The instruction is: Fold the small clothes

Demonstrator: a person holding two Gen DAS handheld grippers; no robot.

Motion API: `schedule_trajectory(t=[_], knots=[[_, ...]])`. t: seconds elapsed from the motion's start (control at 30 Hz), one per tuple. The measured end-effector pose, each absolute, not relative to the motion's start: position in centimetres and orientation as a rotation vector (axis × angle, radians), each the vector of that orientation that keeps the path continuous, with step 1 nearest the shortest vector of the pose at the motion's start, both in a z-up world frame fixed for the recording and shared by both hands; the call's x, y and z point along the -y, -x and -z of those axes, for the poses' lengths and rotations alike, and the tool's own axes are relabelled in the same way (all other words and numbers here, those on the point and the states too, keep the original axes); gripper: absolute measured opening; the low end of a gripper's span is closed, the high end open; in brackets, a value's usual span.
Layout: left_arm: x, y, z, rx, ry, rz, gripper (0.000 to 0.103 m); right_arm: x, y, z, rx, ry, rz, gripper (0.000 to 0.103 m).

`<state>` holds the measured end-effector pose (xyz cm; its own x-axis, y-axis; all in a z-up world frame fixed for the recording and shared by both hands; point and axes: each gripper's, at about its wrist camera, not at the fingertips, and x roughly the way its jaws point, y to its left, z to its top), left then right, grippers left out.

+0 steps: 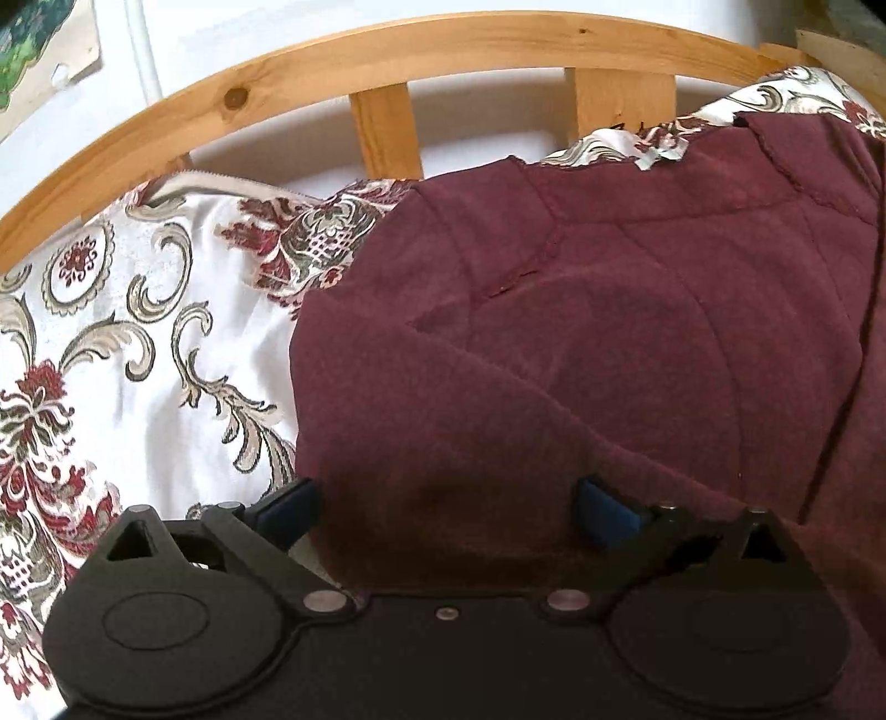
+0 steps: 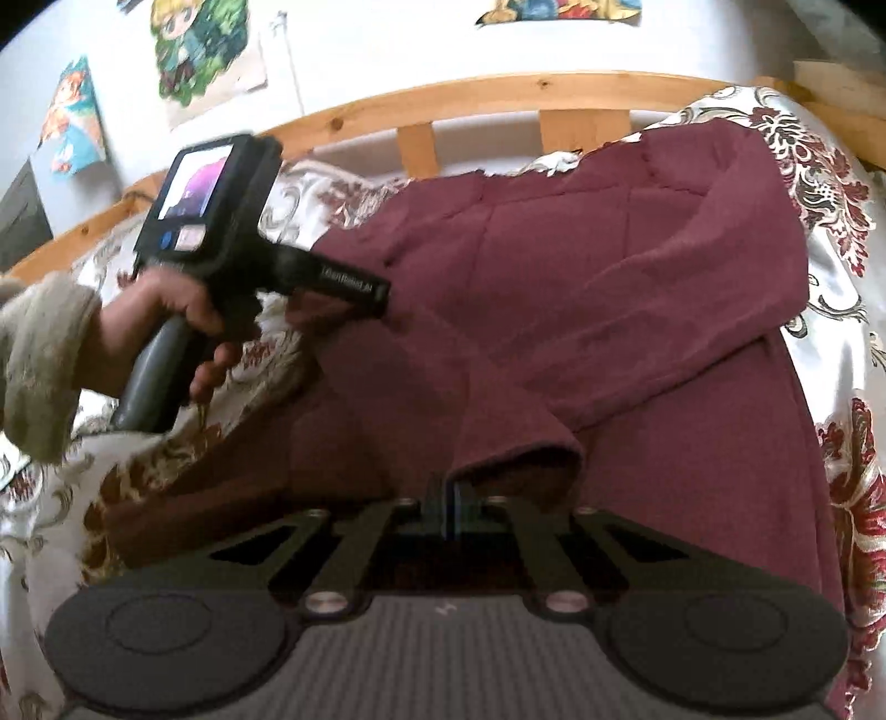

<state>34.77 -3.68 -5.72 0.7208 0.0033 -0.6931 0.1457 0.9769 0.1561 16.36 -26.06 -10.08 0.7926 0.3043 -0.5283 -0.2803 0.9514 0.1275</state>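
Right hand-held gripper [image 2: 444,507]: jaws together, pinching the sleeve cuff of a maroon knit sweater [image 2: 637,310] spread on the floral bed cover [image 2: 847,232]; left hand-held gripper [image 1: 446,507] spread apart, gripping nothing; folding barely begun, sleeve partly drawn inward

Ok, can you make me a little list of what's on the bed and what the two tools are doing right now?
surface: bedspread with a flower pattern, wooden bed frame behind
clothing: dark red top, one sleeve folded across the body
left tool: open, over the top's near left edge, gripping nothing
right tool: shut at the sleeve's cuff; whether it pinches cloth cannot be told
hand: holds the left tool's handle, beige sleeve cuff showing
walls: cartoon pictures
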Motion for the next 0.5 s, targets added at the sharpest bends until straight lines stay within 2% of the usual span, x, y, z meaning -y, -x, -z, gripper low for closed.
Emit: schedule_trajectory(t=[0.27,0.37,0.43,0.5], knots=[[3.9,-33.7,5.5,-0.721,-0.21,0.084,0.101,27.3,-17.2,10.9,-0.622,-0.079,-0.307,0.007],[4.0,-31.4,4.7,-0.657,-0.207,0.129,0.101,27.7,-16.9,10.5,-0.606,-0.08,-0.295,0.02],[4.3,-29.7,4.6,-0.632,-0.242,0.159,0.101,28.0,-16.7,10.1,-0.593,-0.073,-0.276,0.04],[4.8,-28.6,4.9,-0.632,-0.293,0.172,0.101,28.2,-16.7,9.9,-0.583,-0.067,-0.257,0.051]])
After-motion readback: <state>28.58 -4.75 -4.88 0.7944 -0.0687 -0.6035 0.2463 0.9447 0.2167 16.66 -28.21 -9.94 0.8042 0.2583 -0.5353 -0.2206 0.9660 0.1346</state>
